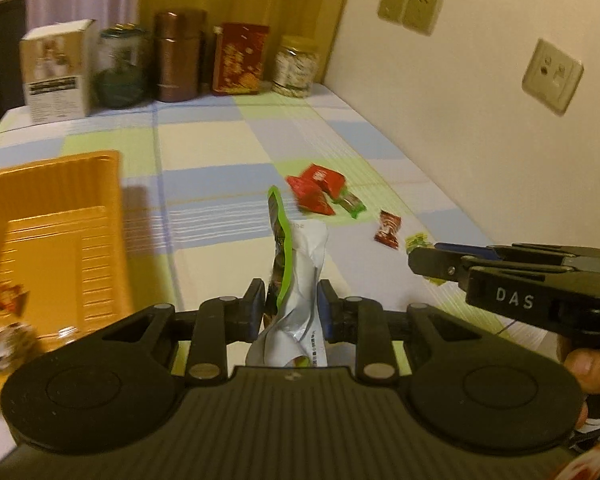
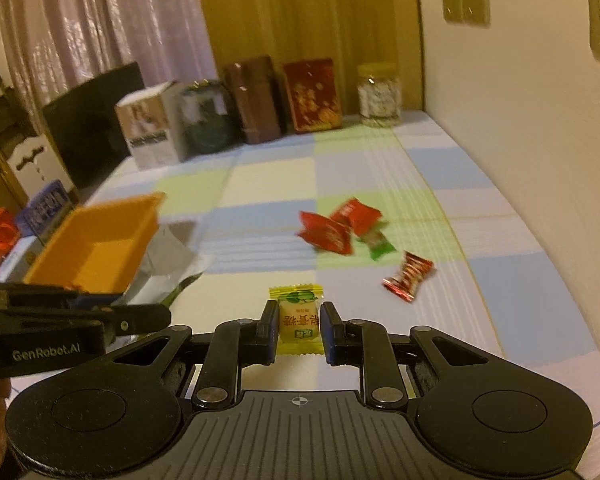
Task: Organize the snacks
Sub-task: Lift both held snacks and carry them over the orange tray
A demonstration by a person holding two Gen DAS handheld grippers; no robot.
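Note:
My left gripper [image 1: 289,300] is shut on a crumpled silver snack packet with a green edge [image 1: 300,276], held above the checked tablecloth. An orange tray [image 1: 60,216] lies to its left, with a couple of wrapped snacks at its near end. My right gripper [image 2: 299,322] is shut on a yellow wrapped candy [image 2: 298,316], lifted off the cloth. From the right wrist view the left gripper [image 2: 156,318] and its silver packet [image 2: 168,268] sit at the left, in front of the tray [image 2: 96,252]. Red packets [image 1: 316,192] [image 2: 340,226] and a red candy [image 1: 388,229] [image 2: 408,276] lie on the cloth.
Along the back stand a white box [image 1: 56,76], a green jar [image 1: 120,66], a brown canister [image 1: 180,56], a red tin [image 1: 240,58] and a clear jar [image 1: 296,66]. A wall with sockets [image 1: 552,76] borders the table's right side. A hand [image 1: 592,372] holds the right gripper.

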